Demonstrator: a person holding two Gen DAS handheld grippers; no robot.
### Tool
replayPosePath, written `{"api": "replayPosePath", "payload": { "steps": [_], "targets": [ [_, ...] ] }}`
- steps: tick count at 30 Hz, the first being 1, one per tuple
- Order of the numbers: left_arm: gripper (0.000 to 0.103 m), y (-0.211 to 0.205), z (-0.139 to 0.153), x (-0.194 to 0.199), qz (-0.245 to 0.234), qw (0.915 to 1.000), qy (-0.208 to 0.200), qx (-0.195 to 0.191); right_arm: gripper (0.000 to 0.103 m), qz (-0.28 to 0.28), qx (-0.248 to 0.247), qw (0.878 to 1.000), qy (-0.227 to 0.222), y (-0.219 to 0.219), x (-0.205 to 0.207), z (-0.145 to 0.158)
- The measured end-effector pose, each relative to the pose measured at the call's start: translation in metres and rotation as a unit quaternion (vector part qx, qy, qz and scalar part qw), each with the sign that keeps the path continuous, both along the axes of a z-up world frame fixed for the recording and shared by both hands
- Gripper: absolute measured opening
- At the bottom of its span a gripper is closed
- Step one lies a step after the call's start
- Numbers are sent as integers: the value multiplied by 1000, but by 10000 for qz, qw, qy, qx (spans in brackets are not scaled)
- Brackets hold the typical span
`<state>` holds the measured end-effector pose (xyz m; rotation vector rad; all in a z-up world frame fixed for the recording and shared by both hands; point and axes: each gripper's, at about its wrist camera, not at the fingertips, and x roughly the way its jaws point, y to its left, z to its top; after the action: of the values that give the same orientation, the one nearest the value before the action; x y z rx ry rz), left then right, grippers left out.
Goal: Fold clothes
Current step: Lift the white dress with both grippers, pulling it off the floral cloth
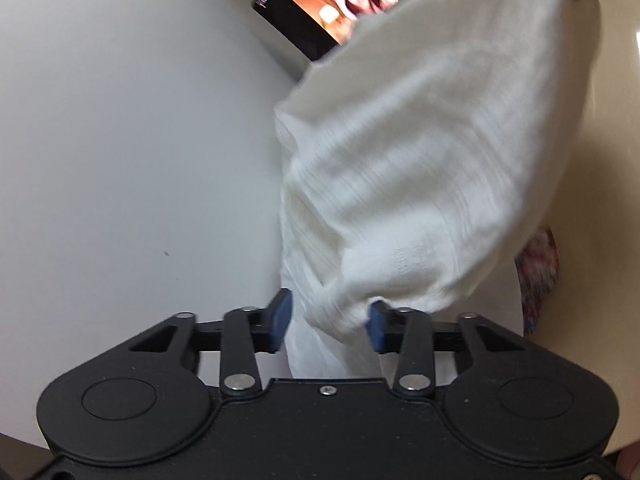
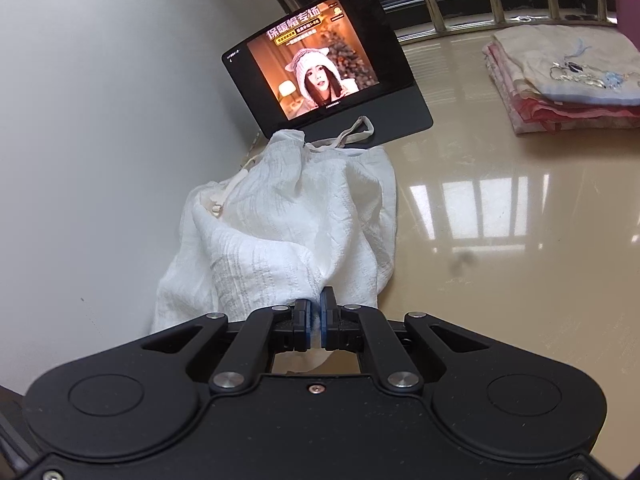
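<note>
The right gripper is pinched tight on a fold of the white garment, which trails off toward the tablet at twelve o'clock; the left gripper gapes wide, the same cloth bunched loosely between its fingers

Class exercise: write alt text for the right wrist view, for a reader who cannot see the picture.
The right gripper is shut on the near edge of a crumpled white garment lying on a glossy beige surface beside a white wall. Behind the garment a tablet stands playing a video, and a stack of folded clothes sits at far right.
</note>
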<state>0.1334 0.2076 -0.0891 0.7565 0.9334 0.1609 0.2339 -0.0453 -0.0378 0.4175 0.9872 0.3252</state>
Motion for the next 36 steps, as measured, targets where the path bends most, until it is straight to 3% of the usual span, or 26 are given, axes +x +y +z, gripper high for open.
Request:
{"api": "replayPosePath", "payload": {
  "steps": [3,5,8,12,15,17,18,20,25,27,29,32,34,36],
  "targets": [
    [25,13,16,1,74,9990,-226,-367,4,32,-107,9999,90,2,0,-8],
    [24,19,19,2,42,9986,-247,-476,5,42,-164,9997,151,3,0,-13],
    [24,18,16,10,-177,9989,-96,-418,7,43,-191,9996,219,4,-2,-19],
    [26,6,5,17,-558,9978,361,-14,8,44,-216,9995,240,5,-3,-21],
    [36,3,2,10,-768,9952,548,257,8,60,-238,9994,242,5,-2,-22],
    [56,0,4,4,-910,9936,567,347,8,76,-253,9994,238,5,-2,-22],
    [60,-1,5,0,-996,9927,562,372,8,83,-260,9994,234,5,-2,-22],
    [62,-3,7,-6,-1168,9907,551,421,8,96,-273,9993,219,5,-3,-22],
    [62,0,9,4,-972,9938,488,229,8,152,-339,9992,164,6,-4,-22],
    [51,2,10,8,-892,9948,462,151,9,180,-365,9991,149,7,-5,-22],
    [9,4,11,12,-812,9957,437,74,9,223,-406,9988,135,8,-5,-22],
    [2,6,13,18,-691,9968,398,-43,10,317,-506,9982,109,11,-7,-22],
    [2,24,34,27,2,9982,154,-583,10,400,-621,9972,72,15,-8,-24],
    [2,46,60,33,637,9899,-191,-1255,16,551,-786,9954,61,21,-10,-26]
  ]
}}
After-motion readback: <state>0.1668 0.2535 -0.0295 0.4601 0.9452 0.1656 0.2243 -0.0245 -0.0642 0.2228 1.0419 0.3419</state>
